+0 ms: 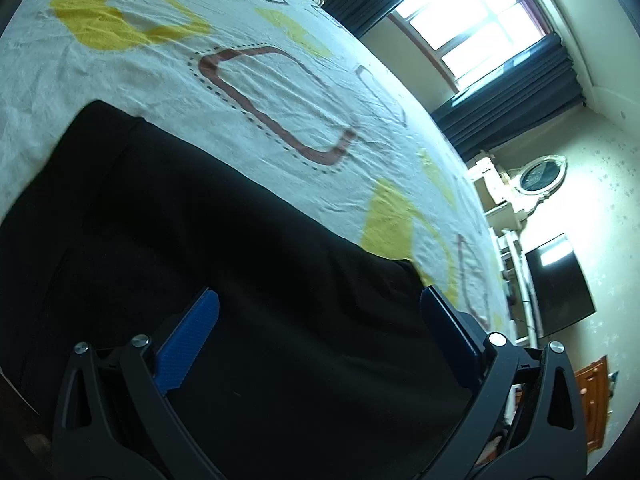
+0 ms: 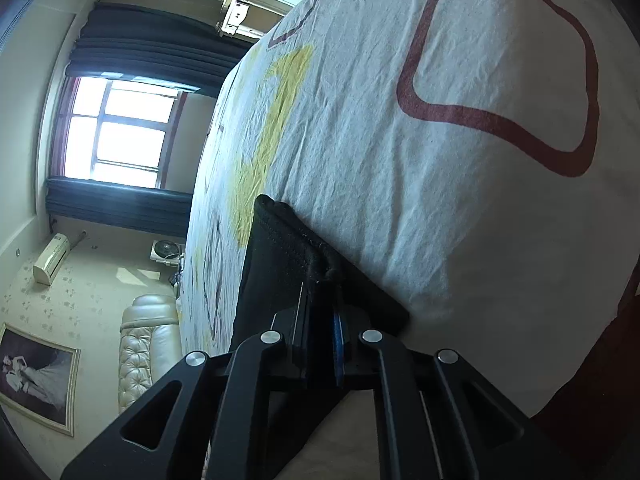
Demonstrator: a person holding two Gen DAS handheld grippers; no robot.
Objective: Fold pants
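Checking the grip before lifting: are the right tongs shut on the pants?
Shut: the right tongs pinch the black pants' stitched edge.

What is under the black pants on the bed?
The black pants lie on a white bedsheet printed with yellow and red-brown shapes. The sheet shows only around them; whatever lies directly beneath the fabric is covered.

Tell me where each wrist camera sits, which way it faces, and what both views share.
Left wrist: behind the open left gripper, looking down over the black fabric pants on the patterned white bedsheet; blue-padded fingers show.
Right wrist: behind the right gripper, shut on the pants' stitched edge; view rolled sideways.
Shared: pants, bedsheet, the bright curtained window.
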